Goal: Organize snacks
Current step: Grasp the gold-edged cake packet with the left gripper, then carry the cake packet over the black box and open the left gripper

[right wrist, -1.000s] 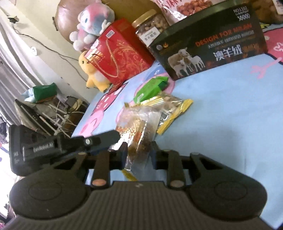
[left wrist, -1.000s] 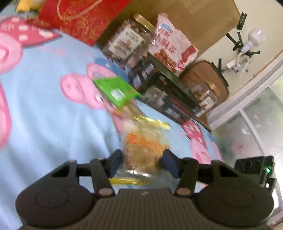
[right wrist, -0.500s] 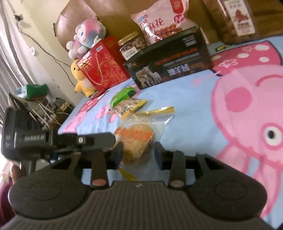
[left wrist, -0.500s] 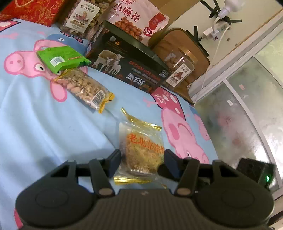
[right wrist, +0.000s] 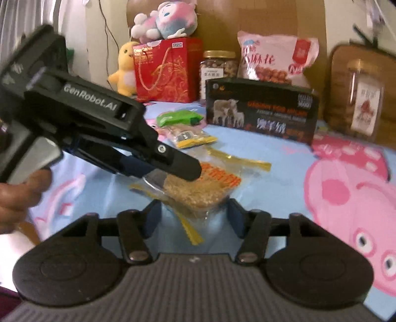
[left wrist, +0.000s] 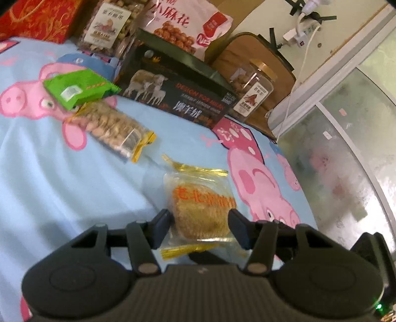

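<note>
Close up, the left gripper has its two blue pads on both sides of a clear packet with a brown cake inside. The pads sit right against the wrapper, so the packet is pinched at its near end, and the jaws are closing a little. The packet has gold strips at its ends and orange letters on top. It is over the blue bedsheet with pink pigs; I cannot tell if its far end rests on the sheet. The right gripper comes at the same packet from the other side. Its jaws are closing too, with the packet between them, but there is a small gap on each side, so it does not have hold of it. From there you can see the other gripper's black finger lying across the top of the packet, and a hand holding its handle. A bit farther back, a bag of nuts lies flat on the sheet, and a green packet lies just behind it, touching it. Behind those stands a long black box with sheep on it. At the very back are a jar of nuts, a pink snack bag, a red gift bag, another jar, and two soft toys.
</note>
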{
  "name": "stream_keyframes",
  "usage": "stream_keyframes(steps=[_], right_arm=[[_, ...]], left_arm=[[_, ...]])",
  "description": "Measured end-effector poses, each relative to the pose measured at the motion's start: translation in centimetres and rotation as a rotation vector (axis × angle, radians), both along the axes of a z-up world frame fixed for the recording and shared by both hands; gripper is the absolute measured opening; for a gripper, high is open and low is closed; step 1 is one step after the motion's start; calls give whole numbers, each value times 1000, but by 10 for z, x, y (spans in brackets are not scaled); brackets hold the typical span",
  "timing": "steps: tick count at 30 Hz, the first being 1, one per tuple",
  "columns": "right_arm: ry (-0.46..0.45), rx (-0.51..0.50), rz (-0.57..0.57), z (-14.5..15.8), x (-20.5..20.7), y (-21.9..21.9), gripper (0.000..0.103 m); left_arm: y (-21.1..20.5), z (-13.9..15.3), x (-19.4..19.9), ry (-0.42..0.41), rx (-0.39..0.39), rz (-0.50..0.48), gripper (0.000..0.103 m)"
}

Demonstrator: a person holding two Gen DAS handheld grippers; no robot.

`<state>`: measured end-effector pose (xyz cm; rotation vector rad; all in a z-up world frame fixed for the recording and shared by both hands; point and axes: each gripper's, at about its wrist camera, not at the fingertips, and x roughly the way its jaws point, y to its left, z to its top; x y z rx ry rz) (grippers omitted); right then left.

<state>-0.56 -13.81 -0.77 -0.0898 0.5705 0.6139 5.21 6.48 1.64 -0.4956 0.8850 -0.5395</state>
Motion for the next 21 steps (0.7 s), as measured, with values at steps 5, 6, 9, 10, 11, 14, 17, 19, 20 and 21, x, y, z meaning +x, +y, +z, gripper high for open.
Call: stream_keyframes(steps=[5,6,9,10,11,14,17,19,20,21], right_arm=[[-97,65,-35,26,14,-9,57],[-127,64,-41,32,20,-9,57],[-204,69,-53,49,44,-7,57],[-226,70,-58,55,56,-6,57],[-237,75,-60,58,66,-2,57],[-212,104,-56,64,103,12,56],[-172,119,-56,64,142,26,56],[-167,92,-85,57,161,34,56],[-175,69,-110,52,167,38,56],[-189,45,-143,48,169,41,57]], left_arm=[[2,41,19,-111,-19,-15,52],[3,50,26,-137,-18,-11,52],[1,73,48,-218,8,10,52],[1,78,57,-237,16,22,52],[2,83,67,-246,23,37,52],[7,90,104,-249,44,83,52],[9,85,140,-221,51,118,52],[9,75,160,-189,46,136,52],[9,70,168,-173,53,146,53],[6,65,174,-161,77,164,53]])
